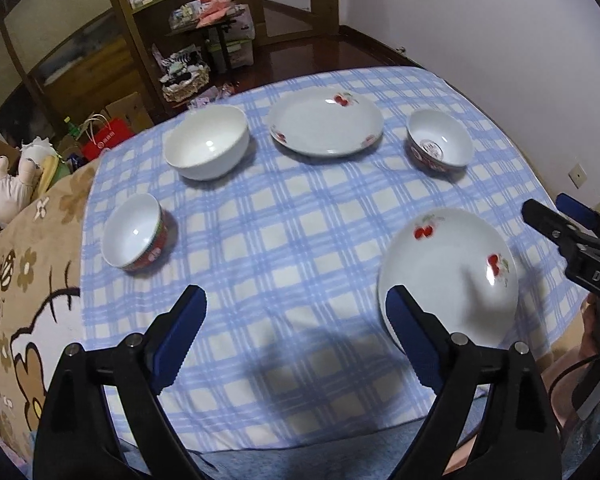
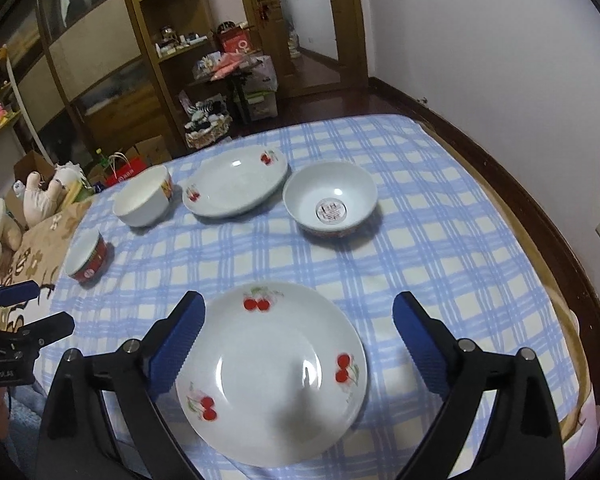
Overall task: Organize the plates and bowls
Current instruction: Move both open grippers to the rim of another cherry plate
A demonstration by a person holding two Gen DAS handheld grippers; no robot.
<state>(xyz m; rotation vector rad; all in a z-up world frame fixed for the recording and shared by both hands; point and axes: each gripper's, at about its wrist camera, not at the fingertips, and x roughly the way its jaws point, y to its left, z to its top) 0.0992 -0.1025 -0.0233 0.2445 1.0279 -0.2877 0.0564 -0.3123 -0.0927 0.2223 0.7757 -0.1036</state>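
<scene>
Both grippers are hovering with fingers spread wide, grasping nothing; the right gripper is straddling the near plate; the left gripper is hanging just beside it; bowls and a far plate are sitting well apart on the checked cloth.

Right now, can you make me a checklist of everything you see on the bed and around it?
Surface: blue checked cloth spread flat, wrinkled in places.
Job's things: near cherry plate; far cherry plate; big white bowl; small red bowl; sticker bowl. All upright, all apart, nothing stacked yet.
Clutter: nothing seen on the cloth besides the dishes.
Grippers: left gripper jaws open over bare cloth; right gripper jaws open, hovering over the near cherry plate.
Cables: a dark cable hangs beside the right gripper.
Surroundings: stuffed toys, brown cartoon blanket, wooden shelves, red bag, white wall.
</scene>
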